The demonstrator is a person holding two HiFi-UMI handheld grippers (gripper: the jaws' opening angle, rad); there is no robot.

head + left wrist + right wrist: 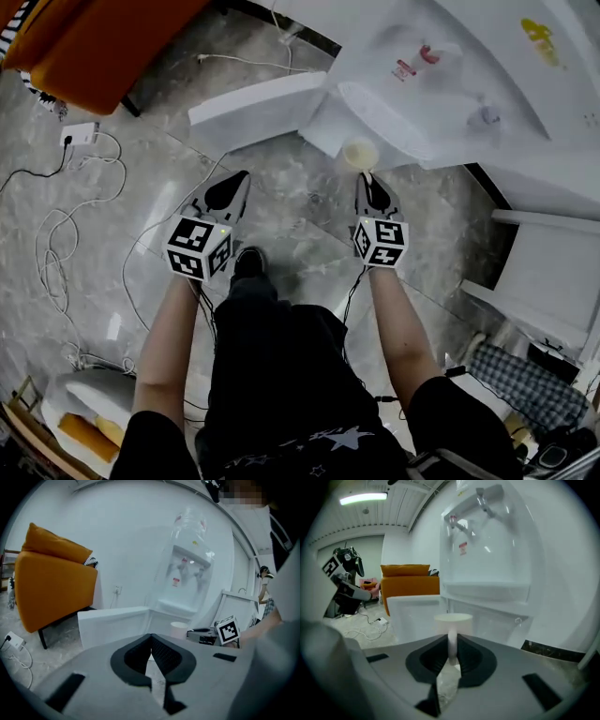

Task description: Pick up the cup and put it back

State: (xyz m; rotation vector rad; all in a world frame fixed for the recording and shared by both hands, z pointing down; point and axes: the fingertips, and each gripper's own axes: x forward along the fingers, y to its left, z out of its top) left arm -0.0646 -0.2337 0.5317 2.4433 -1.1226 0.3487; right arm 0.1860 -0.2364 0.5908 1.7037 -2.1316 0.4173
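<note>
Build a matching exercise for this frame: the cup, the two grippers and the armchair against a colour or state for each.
Things:
1. cup
2. left gripper
3. right gripper
4. armchair

Colour or state:
A. orange
B. jaws together, nothing between them
C. cream-white
D. jaws pinching the cup's wall

Pairs: 1-C, 2-B, 3-D, 4-A

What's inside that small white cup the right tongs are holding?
The small white cup shows only a pale cream interior from above. The right tongs pinch its near wall. Whether it holds liquid cannot be told.
</note>
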